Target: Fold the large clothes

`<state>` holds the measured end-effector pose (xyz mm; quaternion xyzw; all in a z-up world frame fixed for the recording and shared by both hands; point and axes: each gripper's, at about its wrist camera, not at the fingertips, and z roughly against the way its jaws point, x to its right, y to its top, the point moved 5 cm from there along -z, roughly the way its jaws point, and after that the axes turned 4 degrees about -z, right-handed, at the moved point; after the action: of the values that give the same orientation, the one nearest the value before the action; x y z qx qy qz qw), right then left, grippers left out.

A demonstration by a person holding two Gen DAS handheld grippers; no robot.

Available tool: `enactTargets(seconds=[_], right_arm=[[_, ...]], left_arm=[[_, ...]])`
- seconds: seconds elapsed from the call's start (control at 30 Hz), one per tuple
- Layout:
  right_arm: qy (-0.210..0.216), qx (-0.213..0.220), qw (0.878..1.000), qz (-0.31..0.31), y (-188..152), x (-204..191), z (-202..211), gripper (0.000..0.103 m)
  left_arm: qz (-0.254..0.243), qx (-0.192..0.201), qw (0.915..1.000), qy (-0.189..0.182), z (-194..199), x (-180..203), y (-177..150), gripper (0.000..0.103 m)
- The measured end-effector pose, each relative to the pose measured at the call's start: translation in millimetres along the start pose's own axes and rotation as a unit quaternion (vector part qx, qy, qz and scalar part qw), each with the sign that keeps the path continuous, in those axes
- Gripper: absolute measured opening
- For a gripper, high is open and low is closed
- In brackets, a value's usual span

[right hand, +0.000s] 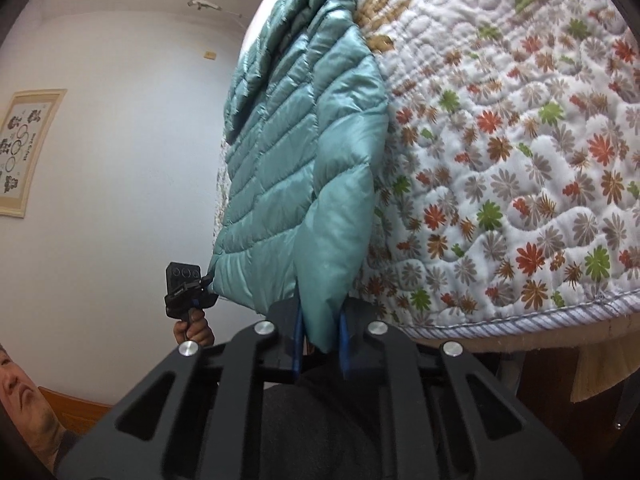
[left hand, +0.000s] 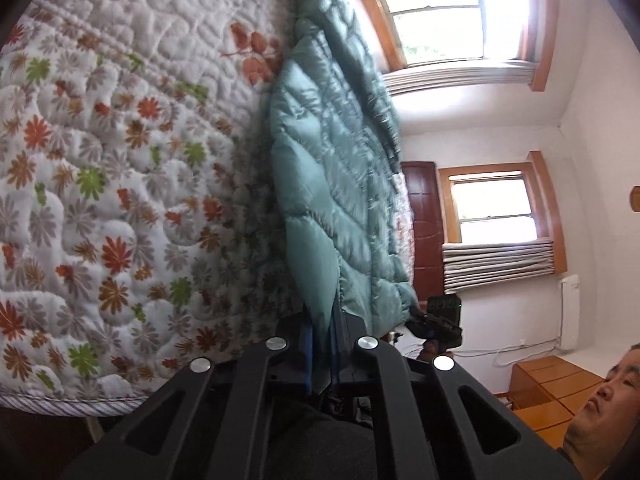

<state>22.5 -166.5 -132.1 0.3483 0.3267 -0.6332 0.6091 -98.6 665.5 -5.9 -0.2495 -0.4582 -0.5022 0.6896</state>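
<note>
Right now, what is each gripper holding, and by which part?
Both hold the teal quilted jacket: the left gripper and right gripper each pinch its near edge, apparently the hem.

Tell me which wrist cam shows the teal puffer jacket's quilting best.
Right wrist: the teal puffer jacket is sharp there, stitch lines clear, hem pinched in the right gripper. Left wrist shows the jacket motion-blurred, clamped in the left gripper.

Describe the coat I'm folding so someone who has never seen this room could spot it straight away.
Find the bed covered by a white quilt printed with orange, green and grey flowers. Along its edge lies a long teal puffer jacket, its hem clamped by the left gripper and right gripper. It is the only shiny, plain-coloured, stitched-in-bands thing against the flowered quilt.
</note>
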Motion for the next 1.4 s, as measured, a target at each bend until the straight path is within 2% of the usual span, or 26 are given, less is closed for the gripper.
enactTargets(seconds=[0.13, 0.27, 0.5, 0.63, 0.87, 1.1, 1.27, 1.4], right_arm=[[0.022, 0.024, 0.999, 0.016, 5, -18, 18, 0.011], [0.034, 0.048, 0.998, 0.032, 19, -38, 31, 0.010], [0.015, 0.075, 0.995, 0.062, 61, -69, 43, 0.009], [0.009, 0.095, 0.992, 0.078, 93, -88, 45, 0.009], [-0.007, 0.113, 0.990, 0.082, 159, -108, 35, 0.009], [-0.035, 0.111, 0.991, 0.067, 230, -111, 8, 0.009], [-0.060, 0.096, 0.993, 0.043, 282, -97, -22, 0.009], [-0.066, 0.090, 0.993, 0.026, 315, -84, -39, 0.015]], left_arm=[[-0.023, 0.031, 0.9988, -0.030, 9, 25, 7, 0.005], [-0.034, 0.059, 0.9968, -0.043, 14, 47, 22, 0.005], [-0.049, 0.093, 0.9925, -0.062, 22, 73, 56, 0.005], [-0.049, 0.104, 0.9912, -0.065, 23, 84, 89, 0.005], [-0.037, 0.107, 0.9917, -0.061, 11, 90, 150, 0.005], [0.003, 0.097, 0.9942, -0.047, -12, 71, 218, 0.006], [0.034, 0.088, 0.9954, -0.016, -35, 46, 263, 0.006], [0.036, 0.084, 0.9957, 0.017, -48, 31, 287, 0.009]])
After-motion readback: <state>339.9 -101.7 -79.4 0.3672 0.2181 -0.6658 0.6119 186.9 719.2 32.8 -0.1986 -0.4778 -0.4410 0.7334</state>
